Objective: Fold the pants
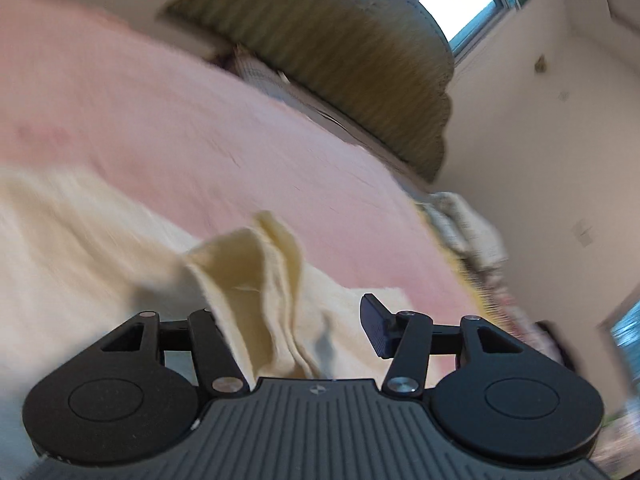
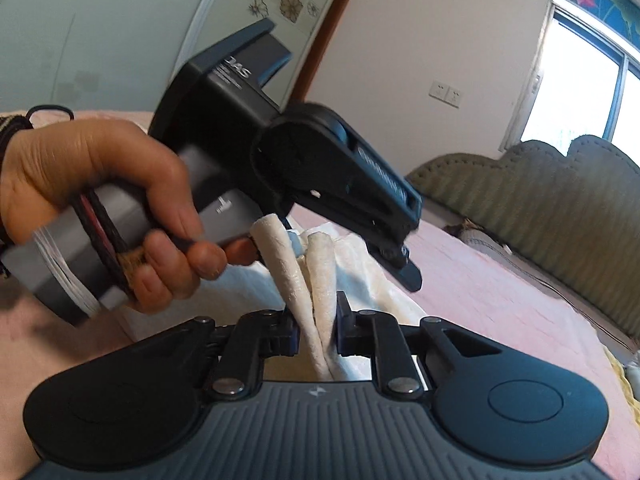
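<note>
Cream pants (image 2: 316, 280) over pink bedspread (image 1: 160, 120), mid-fold, nothing lying flat yet: right gripper (image 2: 316, 334) clamping two rolled fabric edges, left gripper (image 1: 294, 330) gaping wide around draped cloth, gripping nothing.

Daylight, soft. Source: window (image 1: 460, 4) far beyond the fingers in the left wrist view, blown to white; same in the right wrist view, window (image 2: 580, 88) ahead and right of the fingers, overexposed.

Left wrist view heavily motion-blurred: pink bed (image 1: 180, 128), green headboard (image 1: 360, 68) and cream pants (image 1: 248, 280) all smeared; only the fingers (image 1: 374, 328) read sharp.

Right wrist view sharper; slight blur on the hand (image 2: 100, 200) left of the fingers.

Fisheye bends walls at the edges; corners vignette dark. Shadows faint.
</note>
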